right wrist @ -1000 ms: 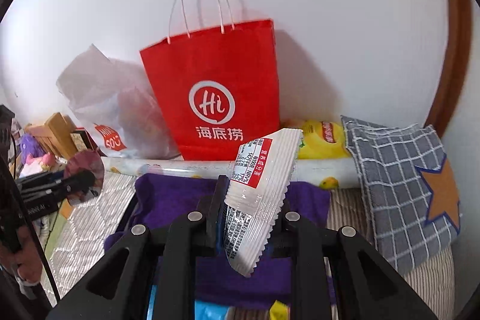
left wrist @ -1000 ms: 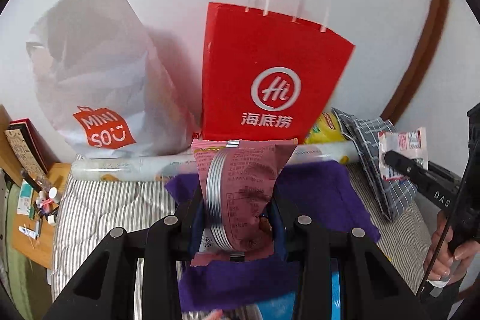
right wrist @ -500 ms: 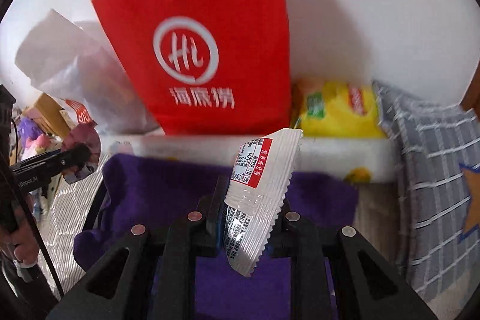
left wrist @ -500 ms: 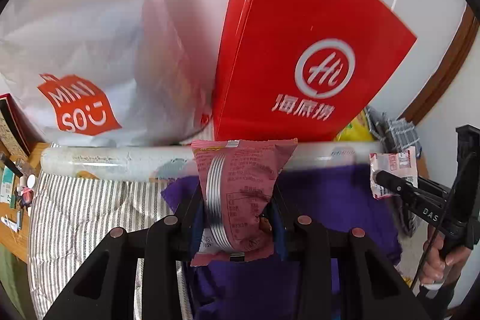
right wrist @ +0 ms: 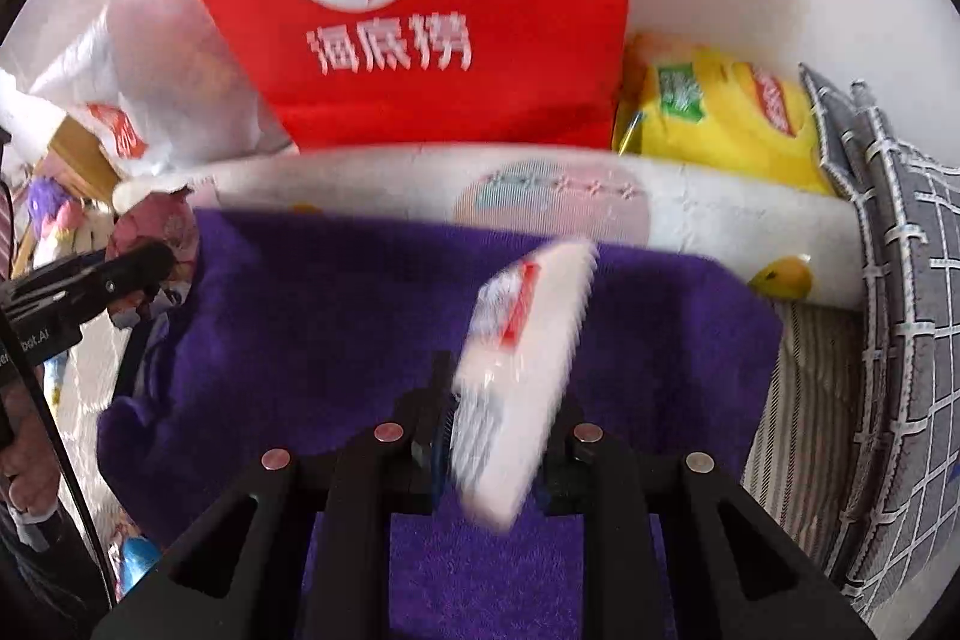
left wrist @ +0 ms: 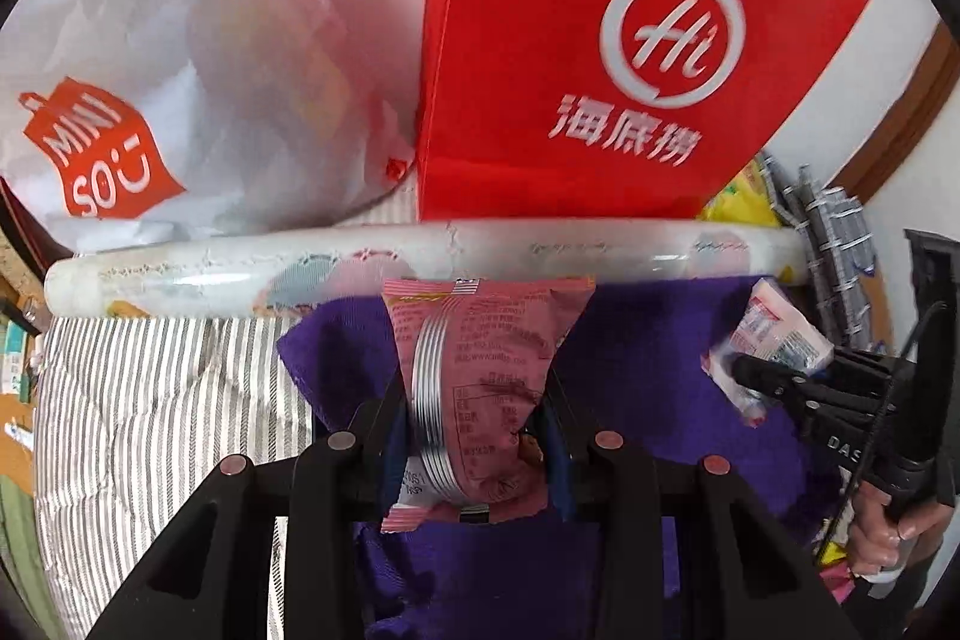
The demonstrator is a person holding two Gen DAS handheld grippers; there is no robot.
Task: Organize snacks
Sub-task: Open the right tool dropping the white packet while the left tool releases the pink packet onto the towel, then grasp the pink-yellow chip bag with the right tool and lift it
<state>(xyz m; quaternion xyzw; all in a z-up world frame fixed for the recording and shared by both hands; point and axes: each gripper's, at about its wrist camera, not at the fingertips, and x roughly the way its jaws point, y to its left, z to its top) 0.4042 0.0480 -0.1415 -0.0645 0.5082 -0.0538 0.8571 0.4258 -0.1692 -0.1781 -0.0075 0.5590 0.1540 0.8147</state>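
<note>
two snack packets are held, one per gripper. left gripper (left wrist: pixel 477 412) is clamped on a pink packet (left wrist: pixel 480 370), a crinkly foil pillow with a silver back seam and small print too fine to read, standing upright over the purple cloth (left wrist: pixel 648 340). right gripper (right wrist: pixel 495 436) pinches a white packet (right wrist: pixel 522 370) with a red label and a zigzag edge, blurred, tilted toward 1 o'clock above the same fuzzy cloth. at 12 o'clock stands a red bag (right wrist: pixel 456 10), stiff paper with a white "hi" ring logo and chinese characters. at 10 o'clock in the left view slumps a white bag (left wrist: pixel 180 70), thin and crumpled, marked "miniso". a printed roll (left wrist: pixel 240 268) lies across before both bags. at 2 o'clock in the right view, a glossy yellow pack (right wrist: pixel 720 112) beside a grey checked pillow (right wrist: pixel 900 280).
</note>
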